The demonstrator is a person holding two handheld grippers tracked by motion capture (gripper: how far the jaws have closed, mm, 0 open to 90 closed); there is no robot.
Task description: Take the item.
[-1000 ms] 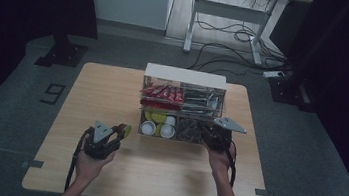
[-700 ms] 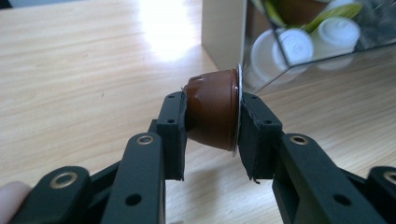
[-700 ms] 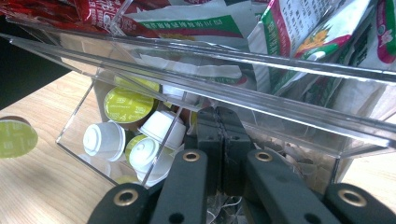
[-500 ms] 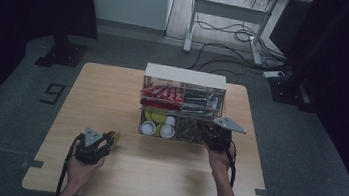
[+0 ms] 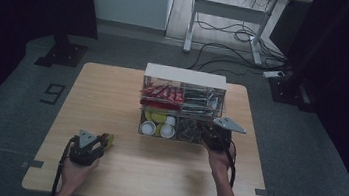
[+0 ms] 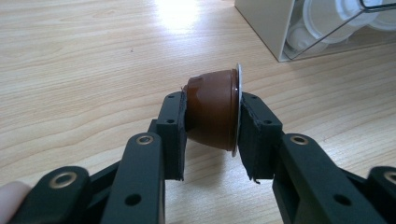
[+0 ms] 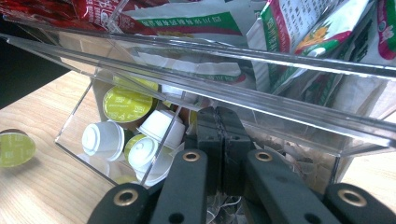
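Observation:
A brown coffee capsule (image 6: 210, 112) lies sideways between the pads of my left gripper (image 6: 211, 98), base on one pad and lid on the other, just above the wooden table (image 6: 84, 60). In the high view, my left gripper (image 5: 101, 142) sits near the table's front left, with a yellow-green lid (image 5: 107, 139) at its tip. My right gripper (image 5: 211, 132) is at the lower right compartment of the clear organizer (image 5: 185, 76). Its jaws (image 7: 217, 116) are pressed together under the acrylic shelf, and nothing shows between them.
The organizer's lower left bin holds several white and green-lidded capsules (image 7: 126, 123); red packets (image 5: 160, 94) and printed sachets (image 7: 299, 28) fill the upper bins. A green-lidded capsule (image 7: 16, 148) shows at the left edge of the right gripper view. Floor cables and a desk frame lie beyond the table.
My left gripper has moved down and toward the near left of the table, still shut on the capsule. The right gripper has stayed at the organizer.

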